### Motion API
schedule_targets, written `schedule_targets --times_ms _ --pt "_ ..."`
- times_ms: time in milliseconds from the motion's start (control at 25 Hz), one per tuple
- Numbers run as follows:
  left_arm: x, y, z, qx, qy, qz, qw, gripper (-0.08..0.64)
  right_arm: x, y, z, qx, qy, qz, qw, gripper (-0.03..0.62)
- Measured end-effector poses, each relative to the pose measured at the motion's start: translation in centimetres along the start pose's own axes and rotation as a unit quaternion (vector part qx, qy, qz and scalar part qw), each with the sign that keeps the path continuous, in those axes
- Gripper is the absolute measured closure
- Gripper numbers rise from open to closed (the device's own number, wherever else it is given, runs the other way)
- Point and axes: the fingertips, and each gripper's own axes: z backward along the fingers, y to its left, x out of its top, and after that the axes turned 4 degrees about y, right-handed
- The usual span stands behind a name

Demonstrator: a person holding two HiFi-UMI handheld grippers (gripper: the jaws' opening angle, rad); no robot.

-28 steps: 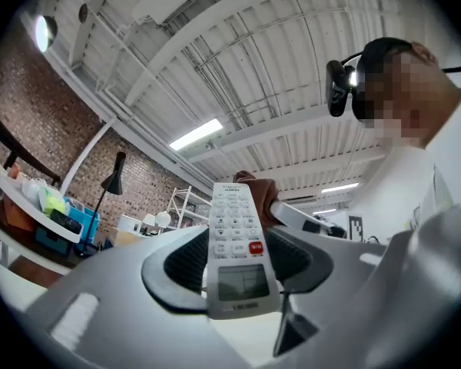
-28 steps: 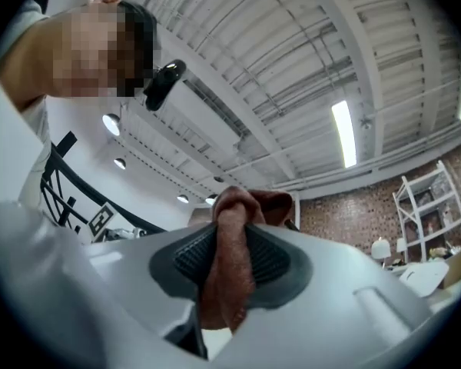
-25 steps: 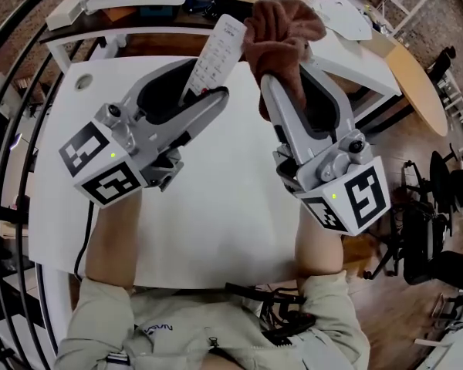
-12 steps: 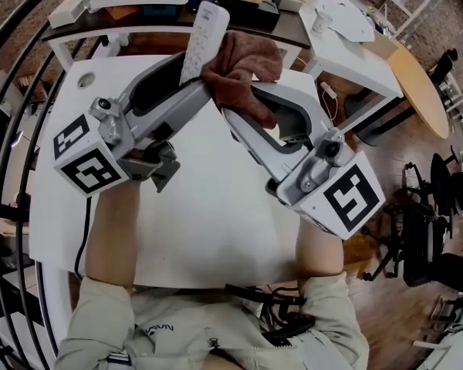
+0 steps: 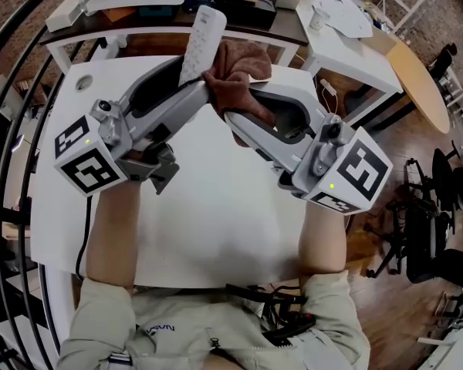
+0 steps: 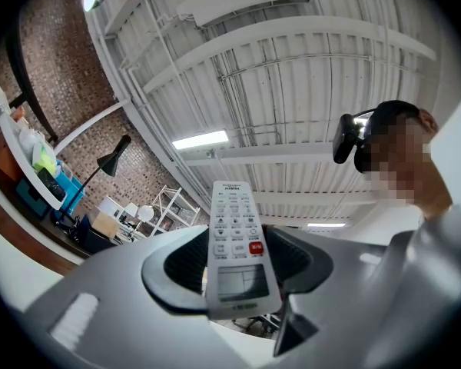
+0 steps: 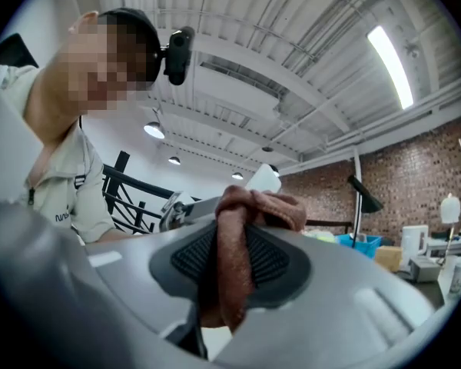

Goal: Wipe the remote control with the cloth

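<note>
Remote [image 6: 232, 233] btwn left gripper [image 6: 237, 271] jaws, cloth [image 5: 239, 72] beside

The right gripper [image 7: 232, 261] held its fingers [image 7: 280, 261] pressed on a folded brown cloth [image 7: 250, 206]. Just behind the cloth's bunched top, the white tip of the remote control [image 7: 263, 178] showed, with a brick wall [image 7: 415, 175] beyond.

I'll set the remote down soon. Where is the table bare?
Bare: the near half of the table, from the left gripper and right gripper back to the person's torso. Crowded: the far shelf, and where remote and cloth meet.
</note>
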Motion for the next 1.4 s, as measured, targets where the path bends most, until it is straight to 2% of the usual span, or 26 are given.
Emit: schedule_targets --times_ms 120,240,400,480,600,720,840,1000,1400 --pt "0.3 -0.3 -0.1 -0.015 -0.014 0.019 0.9996 0.316 -0.9 0.5 -0.1 0.033 0.019 -0.007 0.999 0.491" --pt "0.9 -1.1 -0.5 -0.045 -0.031 0.042 0.9976 0.316 -2.3 1.9 -0.8 0.067 0.055 0.016 0.996 0.491" --pt "1.0 -1.1 -0.4 -0.049 -0.033 0.047 0.9971 0.316 -2.7 2.9 -0.7 0.088 0.074 0.032 0.993 0.491" --pt "0.7 -0.8 -0.3 -0.042 -0.026 0.040 0.9980 0.316 -2.4 1.7 0.2 0.067 0.071 0.039 0.994 0.491" --pt "0.1 -0.7 -0.4 -0.029 -0.001 0.017 0.9994 0.316 -0.2 -1.8 1.8 -0.021 0.016 0.015 1.000 0.491" --pt "-1.1 -1.6 -1.1 -0.038 0.030 -0.004 0.9988 0.317 1.7 -4.6 3.2 -0.100 -0.044 -0.009 0.994 0.491" --pt "-2.2 -2.6 -1.8 -0.047 0.054 -0.023 0.9972 0.316 1.9 -5.3 3.7 -0.127 -0.063 -0.011 0.990 0.491" --pt "-2.2 -2.5 -1.8 -0.047 0.059 -0.027 0.9967 0.316 1.5 -4.8 2.6 -0.112 -0.053 -0.008 0.992 0.491" --pt "-0.1 -1.3 -0.7 -0.030 0.022 -0.015 0.9992 0.316 -1.1 -1.4 -0.9 -0.042 0.018 0.022 0.999 0.492"
